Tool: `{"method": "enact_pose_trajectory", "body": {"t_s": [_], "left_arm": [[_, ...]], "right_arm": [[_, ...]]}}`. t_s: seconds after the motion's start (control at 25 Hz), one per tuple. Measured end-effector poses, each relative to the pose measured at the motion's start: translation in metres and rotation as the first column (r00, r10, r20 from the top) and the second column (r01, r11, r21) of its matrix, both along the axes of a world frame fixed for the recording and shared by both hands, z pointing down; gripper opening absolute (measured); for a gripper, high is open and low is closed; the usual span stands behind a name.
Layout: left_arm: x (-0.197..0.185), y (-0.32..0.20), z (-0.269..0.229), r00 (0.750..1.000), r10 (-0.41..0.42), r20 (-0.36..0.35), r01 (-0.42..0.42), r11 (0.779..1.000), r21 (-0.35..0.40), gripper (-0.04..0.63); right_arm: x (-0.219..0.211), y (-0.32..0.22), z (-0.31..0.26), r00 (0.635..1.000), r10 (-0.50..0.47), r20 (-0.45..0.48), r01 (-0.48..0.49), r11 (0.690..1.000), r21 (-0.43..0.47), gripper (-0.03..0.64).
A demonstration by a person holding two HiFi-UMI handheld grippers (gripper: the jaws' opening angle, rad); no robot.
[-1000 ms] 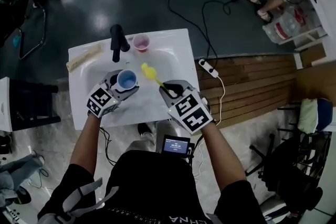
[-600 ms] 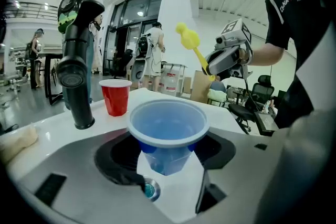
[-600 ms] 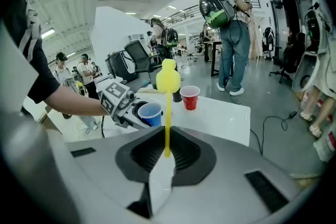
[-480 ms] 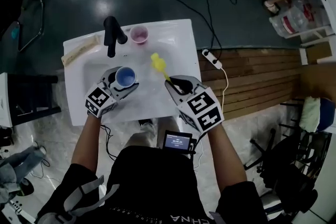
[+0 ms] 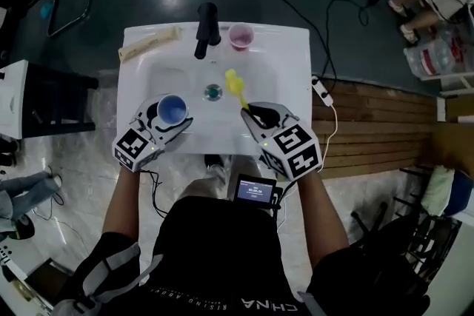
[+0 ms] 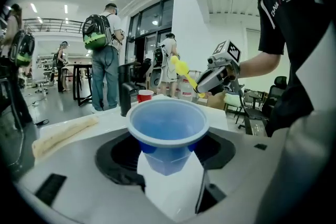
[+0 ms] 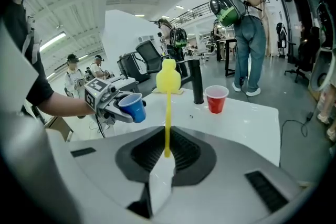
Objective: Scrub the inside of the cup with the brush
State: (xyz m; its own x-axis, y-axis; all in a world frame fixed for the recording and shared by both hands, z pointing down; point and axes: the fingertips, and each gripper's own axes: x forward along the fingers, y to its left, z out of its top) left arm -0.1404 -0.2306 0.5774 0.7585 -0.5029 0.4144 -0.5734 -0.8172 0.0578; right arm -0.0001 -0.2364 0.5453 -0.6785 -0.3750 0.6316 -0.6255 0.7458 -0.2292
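Observation:
My left gripper (image 5: 167, 117) is shut on a blue plastic cup (image 5: 171, 110), held upright with its empty inside (image 6: 168, 122) showing, above the sink's left side. My right gripper (image 5: 254, 113) is shut on the thin handle (image 7: 167, 123) of a yellow brush (image 5: 235, 83). Its rounded head (image 7: 168, 77) points up and away from me. The brush (image 6: 181, 68) stands to the right of the cup, apart from it and outside it. In the right gripper view the cup (image 7: 134, 107) sits in the left gripper at the left.
A white sink counter (image 5: 289, 63) holds a black faucet (image 5: 205, 29), a red cup (image 5: 241, 35) beside it and a beige cloth (image 5: 150, 44) at the back left. The drain (image 5: 213, 92) lies between the grippers. A power strip (image 5: 320, 89) lies on the floor at the right.
The brush head has drawn away from the cup to the right, so the gap between them is wider. The head view has shifted, and the sink now sits more to the right.

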Motion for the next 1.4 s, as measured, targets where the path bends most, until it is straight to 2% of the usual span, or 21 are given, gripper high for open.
{"method": "enact_pose_trajectory", "body": {"t_s": [0.2,0.44,0.88,1.2,1.4], "left_arm": [[-0.041,0.023,0.002,0.995,-0.1,0.01,0.1,0.995,-0.007,0.295],[-0.098,0.046,0.012,0.976,-0.216,0.001,0.216,0.976,-0.012,0.295],[-0.159,0.063,0.038,0.929,-0.368,0.034,0.368,0.93,-0.008,0.295],[-0.17,0.062,0.05,0.91,-0.413,0.046,0.413,0.911,-0.007,0.296],[-0.167,0.063,0.057,0.917,-0.386,0.1,0.388,0.922,-0.003,0.296]], "right_arm": [[-0.036,0.006,-0.002,0.998,-0.064,0.015,0.064,0.998,-0.002,0.037],[-0.083,0.017,0.001,0.993,-0.117,0.016,0.117,0.993,0.0,0.037],[-0.102,0.032,0.006,0.989,-0.147,-0.011,0.146,0.989,-0.01,0.037],[-0.094,0.036,0.004,0.992,-0.128,-0.017,0.128,0.992,-0.01,0.037],[-0.088,0.037,0.004,0.992,-0.123,-0.021,0.122,0.992,-0.009,0.037]]}}
